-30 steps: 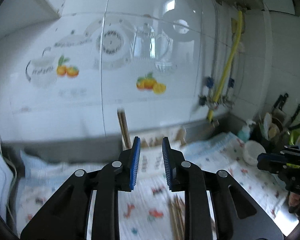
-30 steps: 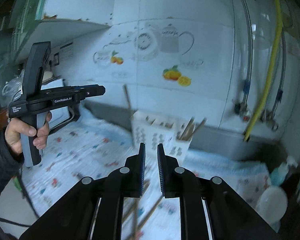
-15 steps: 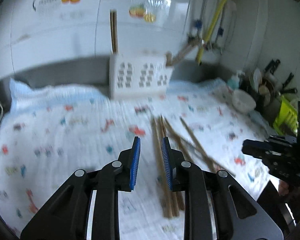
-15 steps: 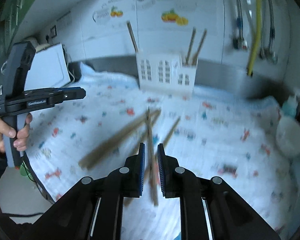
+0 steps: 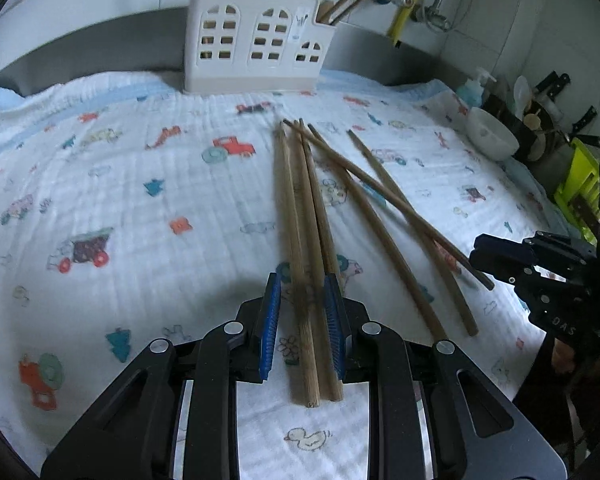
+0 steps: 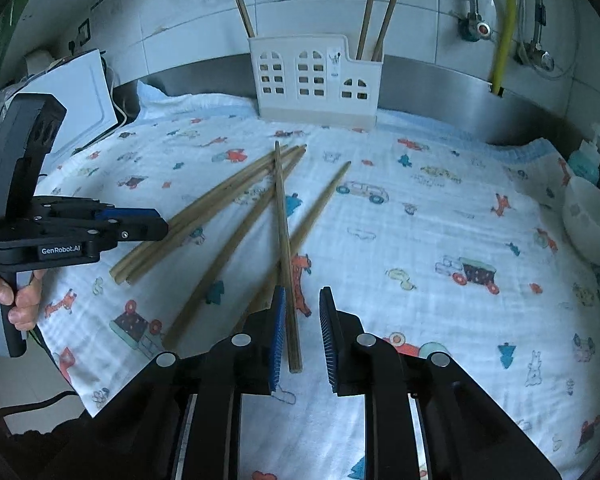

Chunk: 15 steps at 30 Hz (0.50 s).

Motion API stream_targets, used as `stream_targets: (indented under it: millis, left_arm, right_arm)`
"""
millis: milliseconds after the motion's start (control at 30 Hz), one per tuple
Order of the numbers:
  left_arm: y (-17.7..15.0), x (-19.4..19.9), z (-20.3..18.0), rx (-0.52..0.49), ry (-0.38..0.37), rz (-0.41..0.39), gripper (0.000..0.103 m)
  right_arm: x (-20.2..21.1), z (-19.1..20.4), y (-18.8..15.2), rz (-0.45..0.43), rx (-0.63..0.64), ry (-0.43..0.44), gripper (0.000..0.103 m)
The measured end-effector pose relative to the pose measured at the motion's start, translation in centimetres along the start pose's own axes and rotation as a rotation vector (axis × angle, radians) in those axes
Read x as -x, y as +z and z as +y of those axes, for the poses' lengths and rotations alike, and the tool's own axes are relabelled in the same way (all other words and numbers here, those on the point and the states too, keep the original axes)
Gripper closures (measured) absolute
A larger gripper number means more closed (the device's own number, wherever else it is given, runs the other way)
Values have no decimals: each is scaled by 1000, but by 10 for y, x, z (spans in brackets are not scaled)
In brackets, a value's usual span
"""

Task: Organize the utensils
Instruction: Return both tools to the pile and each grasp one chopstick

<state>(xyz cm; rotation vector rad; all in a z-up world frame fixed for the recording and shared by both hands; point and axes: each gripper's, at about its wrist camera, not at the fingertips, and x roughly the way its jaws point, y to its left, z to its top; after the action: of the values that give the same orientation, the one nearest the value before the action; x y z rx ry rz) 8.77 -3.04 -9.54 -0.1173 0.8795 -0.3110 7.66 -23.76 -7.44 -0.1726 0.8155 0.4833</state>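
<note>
Below, both grippers' fingers stand apart, left gripper (image 5: 302, 320) straddling bundled chopsticks (image 5: 300, 240), right gripper (image 6: 302, 336) around one chopstick (image 6: 284, 240).

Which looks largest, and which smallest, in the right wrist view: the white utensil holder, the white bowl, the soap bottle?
1. White utensil holder, largest.
2. White bowl, cut off by the picture's edge, so its full size is unsure.
3. Soap bottle, smallest; partly hidden behind the bowl.

My left claw (image 5: 302, 300) and right claw (image 6: 302, 312) are black with blue ridged pads (image 5: 271, 320) and round silver screws. White letters say "GenRobot.AI". My bare fingers (image 6: 20, 312) hold a grey handle.
</note>
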Motion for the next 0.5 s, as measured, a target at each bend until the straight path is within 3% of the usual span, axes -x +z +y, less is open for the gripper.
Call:
stream_targets:
  millis: [367,500]
  left_arm:
    - [0,2,9,39,11,-15,82]
    - [0,-1,-1,2,67,-14,82]
  right_arm:
    - [-7,-1,-6,14,-16,10,85]
    - [-9,0,-8,17,-15,5,85]
